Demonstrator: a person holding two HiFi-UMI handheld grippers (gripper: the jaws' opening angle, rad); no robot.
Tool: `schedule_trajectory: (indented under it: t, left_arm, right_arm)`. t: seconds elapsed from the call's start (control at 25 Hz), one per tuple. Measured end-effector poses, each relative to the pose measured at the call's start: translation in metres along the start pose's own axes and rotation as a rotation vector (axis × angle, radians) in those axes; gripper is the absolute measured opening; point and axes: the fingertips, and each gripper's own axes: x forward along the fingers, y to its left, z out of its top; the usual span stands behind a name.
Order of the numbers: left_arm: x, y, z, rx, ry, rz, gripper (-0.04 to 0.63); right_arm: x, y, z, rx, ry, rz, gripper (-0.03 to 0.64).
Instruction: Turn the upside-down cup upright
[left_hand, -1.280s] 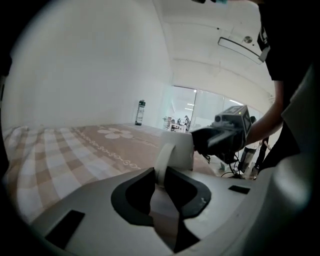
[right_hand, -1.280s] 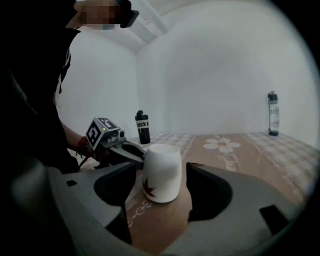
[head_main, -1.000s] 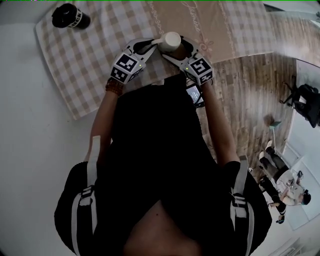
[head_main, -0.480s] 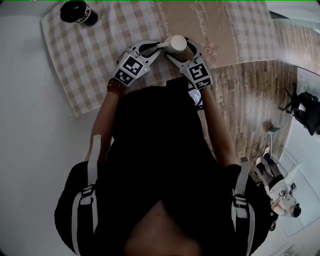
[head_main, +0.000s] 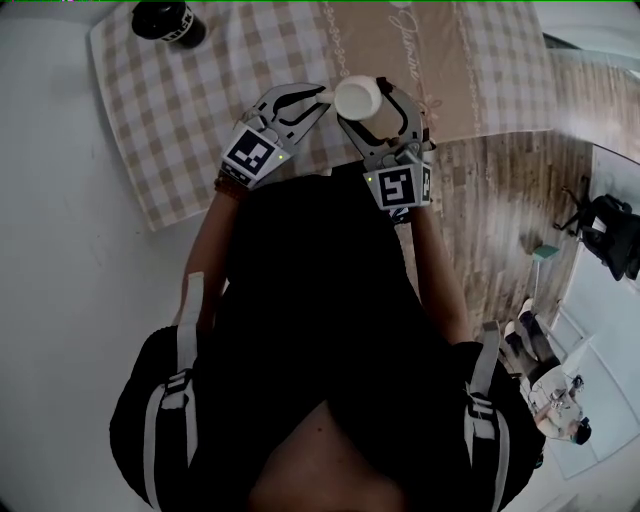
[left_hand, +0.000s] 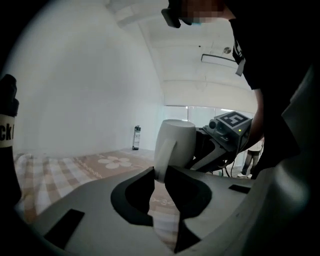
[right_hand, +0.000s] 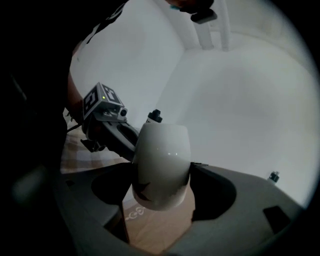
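A white cup (head_main: 356, 96) hangs above the checked cloth (head_main: 170, 120), held by both grippers, with a flat round end facing up at the head camera. My left gripper (head_main: 320, 97) is shut on the cup's handle (left_hand: 163, 156), which sticks up from between its dark pads. My right gripper (head_main: 374, 110) spans the cup's body (right_hand: 162, 165). Its jaws have just been closing, and both pads now press on the cup's sides. In the left gripper view the right gripper (left_hand: 227, 131) shows behind the cup (left_hand: 176, 142).
A black bottle (head_main: 168, 22) stands on the cloth's far left corner and shows at the edge of the left gripper view (left_hand: 7, 125). A beige patterned strip (head_main: 440, 55) runs along the cloth. Wooden floor (head_main: 500, 200) lies to the right, white floor to the left.
Both grippers have risen with the cup, lifting it off the cloth toward the head camera. The right gripper has rolled, so its marker cube now faces up.
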Motion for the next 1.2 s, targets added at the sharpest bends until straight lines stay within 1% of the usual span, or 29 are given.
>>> schedule_trajectory:
  t: [0.2,0.32,0.4,0.48,0.56,0.6,0.72,0.8,0.92,1.0,1.12,1.2]
  left_arm:
    - [-0.011,0.002,0.019,-0.066,-0.1,-0.047,0.075]
    - [-0.021,0.001,0.035,-0.097,-0.17,-0.067,0.072]
    - [-0.027,0.003,0.047,-0.086,-0.2,-0.044,0.071]
    - [-0.032,0.005,0.058,-0.087,-0.226,0.001,0.069]
    - [-0.037,0.009,0.065,-0.116,-0.255,0.03,0.067]
    - [-0.039,0.01,0.069,-0.136,-0.278,0.033,0.067]
    - [-0.046,0.014,0.084,-0.176,-0.347,0.021,0.061]
    - [-0.049,0.015,0.091,-0.188,-0.372,0.015,0.057]
    - [-0.05,0.019,0.097,-0.224,-0.397,0.011,0.055]
    - [-0.052,0.021,0.097,-0.265,-0.408,0.014,0.055]
    - [-0.052,0.02,0.096,-0.325,-0.42,0.003,0.06]
    - [-0.051,0.016,0.096,-0.345,-0.422,-0.019,0.058]
  right_arm:
    - [-0.007,0.002,0.026,-0.058,-0.071,0.013,0.368]
    - [-0.011,0.002,0.042,-0.053,-0.13,0.042,0.37]
    - [-0.014,0.001,0.051,-0.048,-0.16,0.047,0.37]
    - [-0.016,-0.003,0.061,-0.038,-0.192,0.04,0.371]
    - [-0.018,-0.006,0.072,-0.008,-0.216,0.034,0.371]
    - [-0.018,-0.007,0.078,0.008,-0.226,0.038,0.374]
    - [-0.018,0.0,0.094,0.044,-0.267,0.083,0.42]
    - [-0.017,0.007,0.103,0.06,-0.296,0.114,0.423]
    - [-0.016,0.01,0.113,0.09,-0.335,0.116,0.419]
    - [-0.014,0.011,0.114,0.139,-0.35,0.122,0.417]
    - [-0.011,0.019,0.112,0.271,-0.376,0.185,0.417]
    - [-0.012,0.025,0.113,0.332,-0.394,0.217,0.419]
